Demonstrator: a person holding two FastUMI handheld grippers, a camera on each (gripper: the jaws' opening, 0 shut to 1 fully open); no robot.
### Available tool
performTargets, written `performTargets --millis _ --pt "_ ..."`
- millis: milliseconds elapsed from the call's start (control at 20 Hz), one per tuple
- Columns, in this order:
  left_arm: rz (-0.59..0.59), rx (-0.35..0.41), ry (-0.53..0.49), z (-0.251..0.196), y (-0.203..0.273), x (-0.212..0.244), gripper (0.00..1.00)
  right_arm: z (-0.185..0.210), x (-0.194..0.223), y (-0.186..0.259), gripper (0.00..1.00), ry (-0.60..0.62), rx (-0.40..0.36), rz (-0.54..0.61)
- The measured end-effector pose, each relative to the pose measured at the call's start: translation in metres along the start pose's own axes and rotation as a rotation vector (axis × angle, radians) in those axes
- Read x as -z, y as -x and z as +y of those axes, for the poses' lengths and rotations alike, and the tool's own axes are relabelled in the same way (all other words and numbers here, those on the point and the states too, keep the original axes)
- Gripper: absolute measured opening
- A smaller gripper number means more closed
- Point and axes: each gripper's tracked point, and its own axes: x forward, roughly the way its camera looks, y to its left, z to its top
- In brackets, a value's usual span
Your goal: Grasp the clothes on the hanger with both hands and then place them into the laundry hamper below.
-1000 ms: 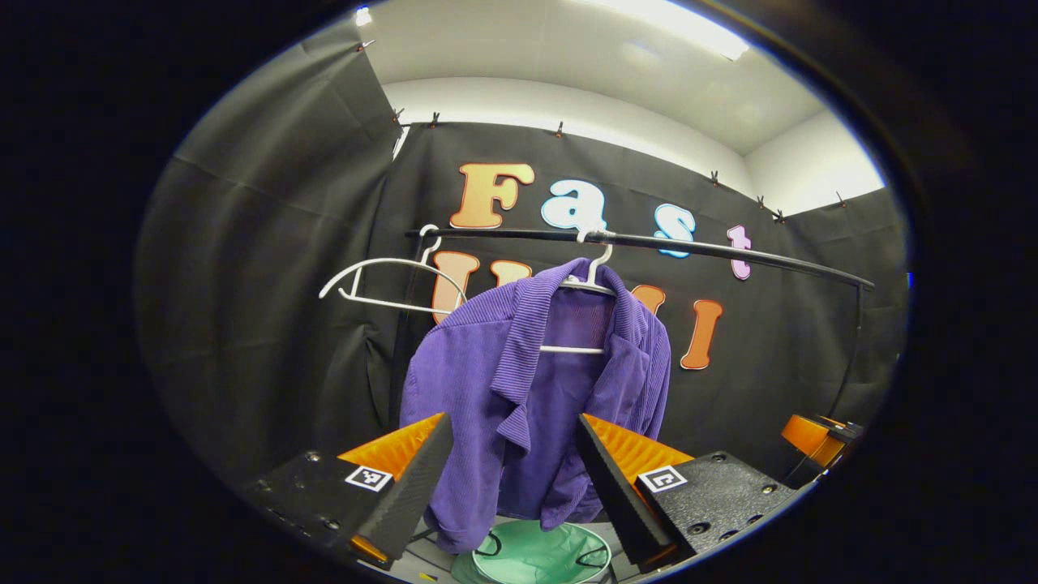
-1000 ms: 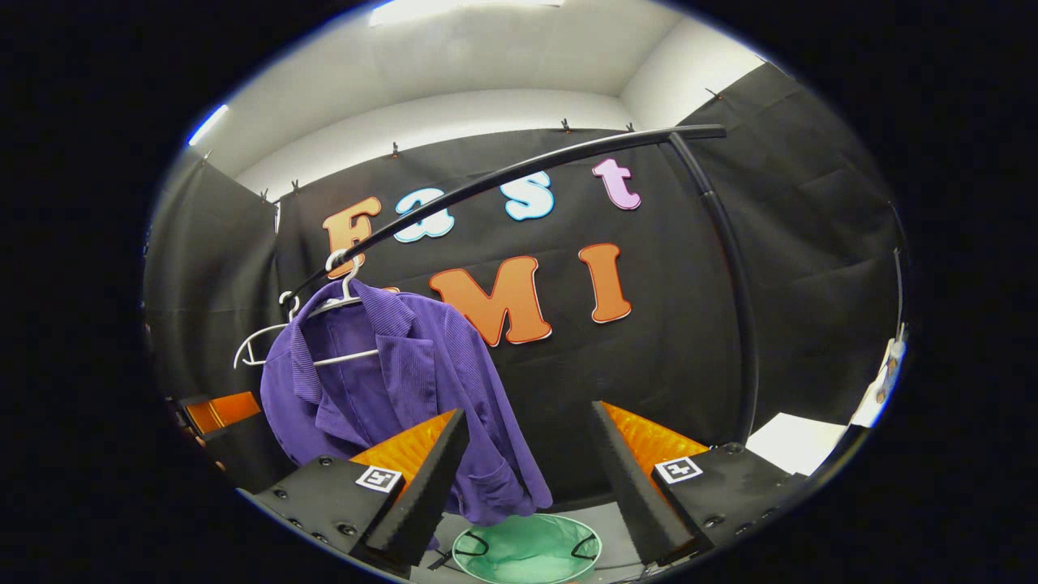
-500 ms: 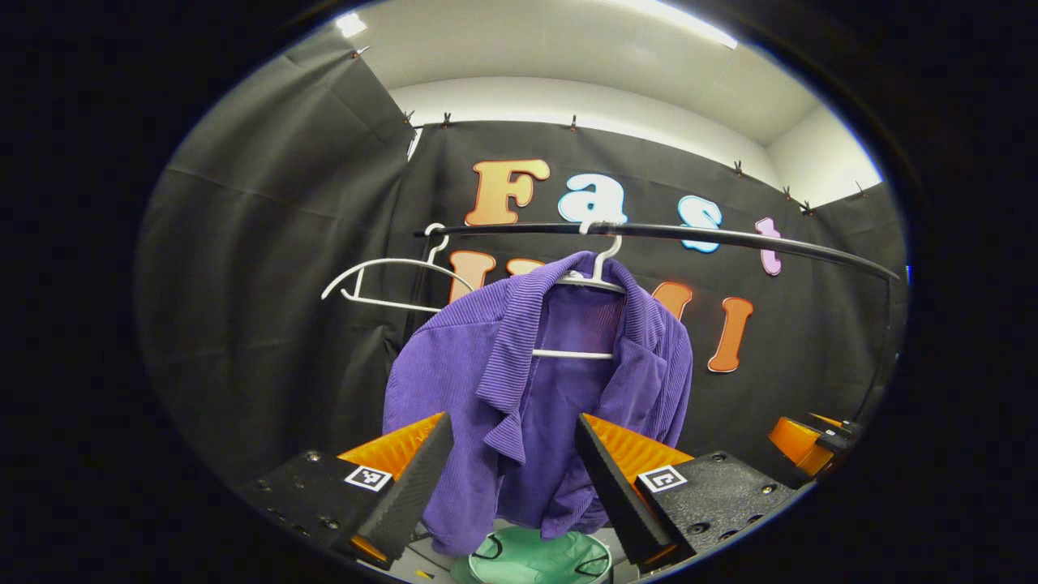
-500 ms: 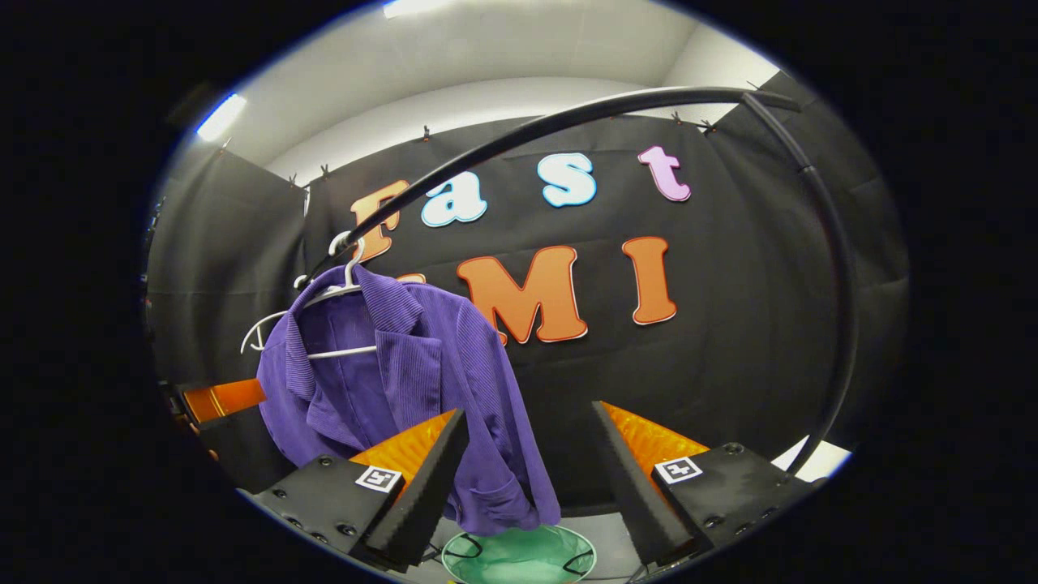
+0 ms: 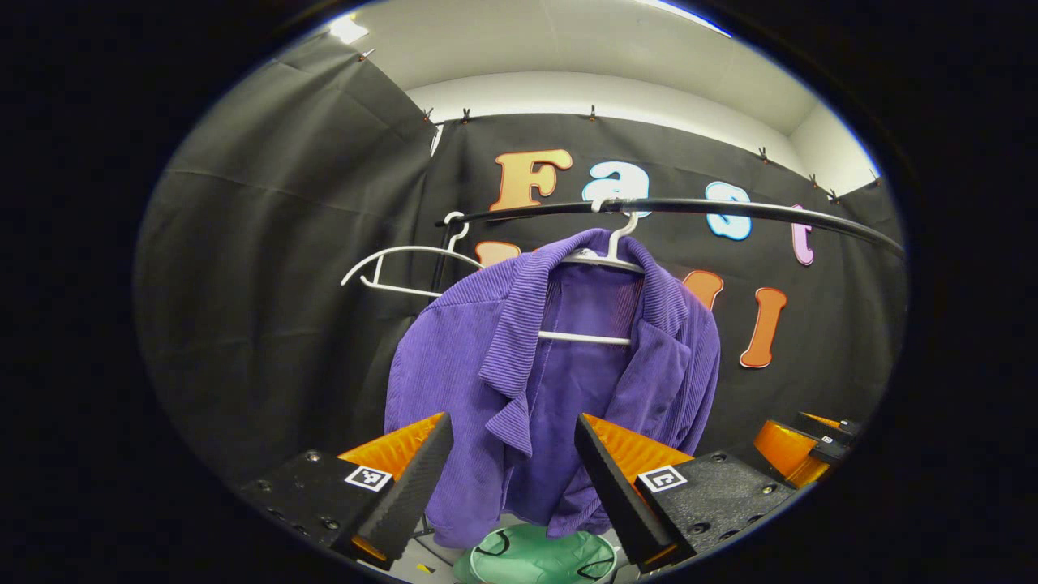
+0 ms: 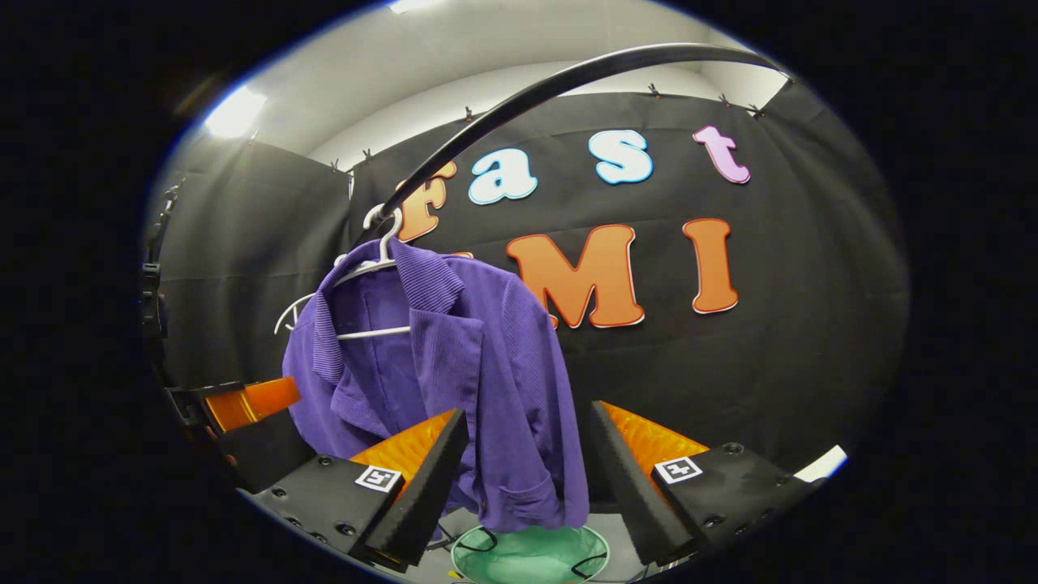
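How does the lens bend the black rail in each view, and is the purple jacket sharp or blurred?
Left gripper view: the rail bows gently and the purple jacket is sharp, its ribbing clear. Right gripper view: the rail arcs strongly overhead, the jacket is sharp, and a ceiling light glares.

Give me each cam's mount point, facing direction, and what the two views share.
Left gripper view: rides the left gripper, looks forward at the purple jacket on its white hanger; own fingers spread at bottom, right gripper at right edge.
Right gripper view: rides the right gripper, aimed past the jacket's right side toward the booth's wall; own fingers spread, left gripper at left.
Shared: jacket, black rail, empty hanger, green hamper.
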Motion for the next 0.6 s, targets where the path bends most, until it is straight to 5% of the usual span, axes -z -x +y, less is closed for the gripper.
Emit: performTargets --millis 250,600 --pt "0.002 -0.088 -0.034 0.007 -0.036 0.004 0.92 0.006 0.003 -0.006 0.98 0.014 -0.037 0.015" --pt "0.020 -0.093 -0.030 0.011 -0.097 0.006 0.92 -0.006 0.008 -0.023 0.98 0.015 0.050 0.021"
